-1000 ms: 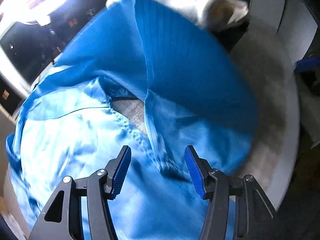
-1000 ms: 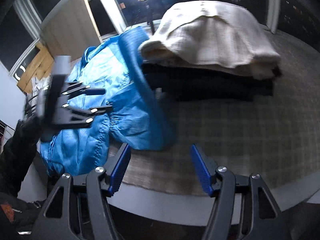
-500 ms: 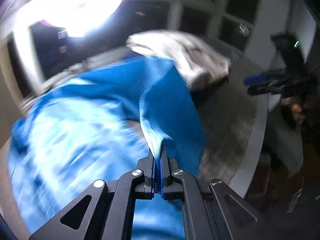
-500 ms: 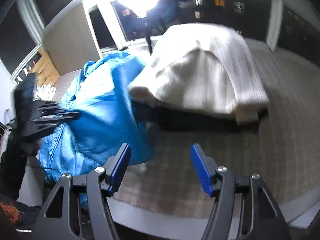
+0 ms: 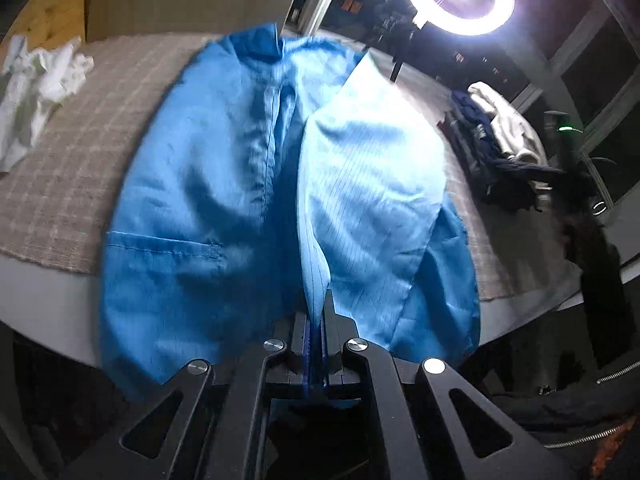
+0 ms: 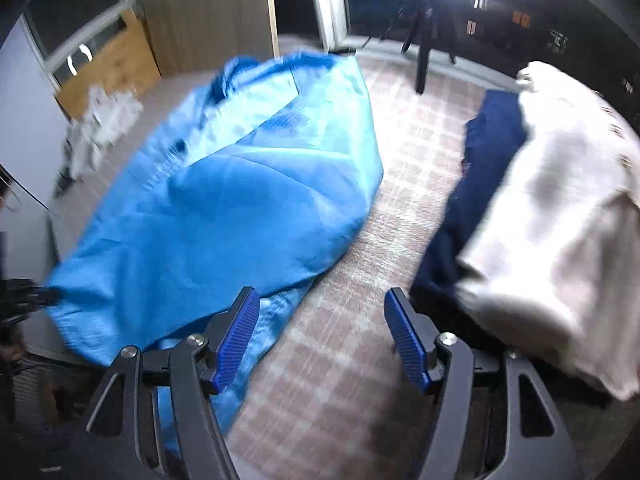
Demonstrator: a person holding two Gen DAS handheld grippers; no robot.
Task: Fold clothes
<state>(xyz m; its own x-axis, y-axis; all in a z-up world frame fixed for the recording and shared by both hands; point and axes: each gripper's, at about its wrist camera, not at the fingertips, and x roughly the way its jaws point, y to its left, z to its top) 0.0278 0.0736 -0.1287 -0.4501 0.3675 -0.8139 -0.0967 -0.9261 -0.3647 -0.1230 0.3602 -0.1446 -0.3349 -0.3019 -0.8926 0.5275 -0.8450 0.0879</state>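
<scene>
Left hand-held gripper (image 5: 316, 344) clenched on a hem fold of the bright blue shiny fabric garment (image 5: 248, 184) spread on the checked-cloth table (image 5: 80, 128), long axis running away; right hand-held gripper (image 6: 320, 336) released, empty, garment's near edge just left.

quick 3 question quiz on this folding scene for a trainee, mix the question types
1. True or false: the left gripper is shut on a fold of the blue garment.
2. Multiple choice: between the right gripper's pads there is A) the blue garment, B) the cream garment, C) nothing.
3. Fill in: the cream garment lies on top of a ___ garment.

Key: 1 true; 2 C, the gripper is open over the checked cloth; 3 dark navy.
</scene>
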